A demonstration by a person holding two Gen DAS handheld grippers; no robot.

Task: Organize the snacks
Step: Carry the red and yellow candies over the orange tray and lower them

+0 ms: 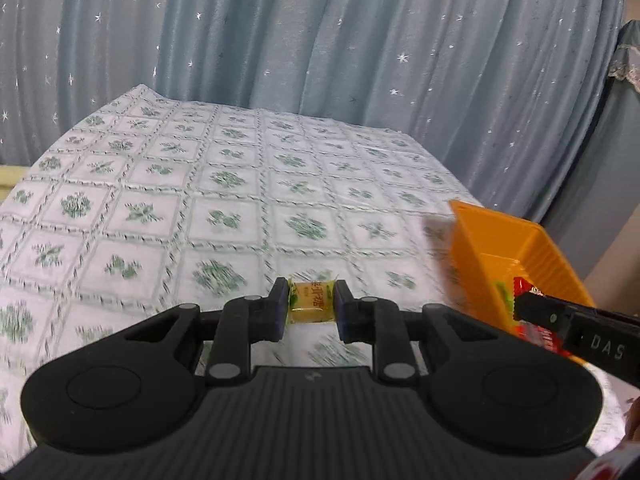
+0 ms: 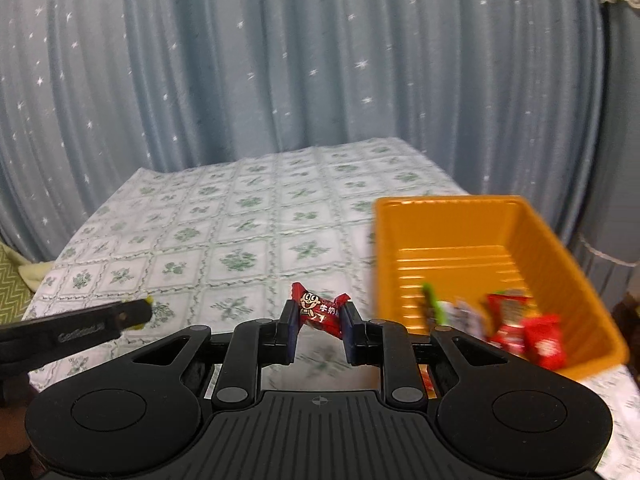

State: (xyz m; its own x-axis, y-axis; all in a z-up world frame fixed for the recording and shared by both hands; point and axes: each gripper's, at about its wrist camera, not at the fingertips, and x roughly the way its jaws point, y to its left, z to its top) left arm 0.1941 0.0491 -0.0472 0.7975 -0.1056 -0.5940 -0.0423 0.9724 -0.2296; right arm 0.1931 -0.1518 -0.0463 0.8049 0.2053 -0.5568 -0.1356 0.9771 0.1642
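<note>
My left gripper [image 1: 311, 307] is shut on a small yellow wrapped candy [image 1: 311, 303], held above the tablecloth. My right gripper [image 2: 319, 316] is shut on a red wrapped candy [image 2: 320, 314] with a cartoon face. An orange plastic bin [image 2: 452, 236] stands on the table to the right of both grippers and holds several wrapped snacks [image 2: 524, 330], mostly red. In the left wrist view the orange bin [image 1: 532, 248] sits at the right edge, and the right gripper's fingers [image 1: 540, 310] reach in over its near end with the red candy. The left gripper's fingers [image 2: 120, 314] show at the left of the right wrist view.
A white tablecloth with green floral squares [image 1: 224, 208] covers the table. Blue-grey curtains with white stars [image 1: 320, 32] hang right behind it. A green zigzag cloth [image 2: 12, 284] lies off the table's left edge. A hand shows at the lower right [image 1: 632, 420].
</note>
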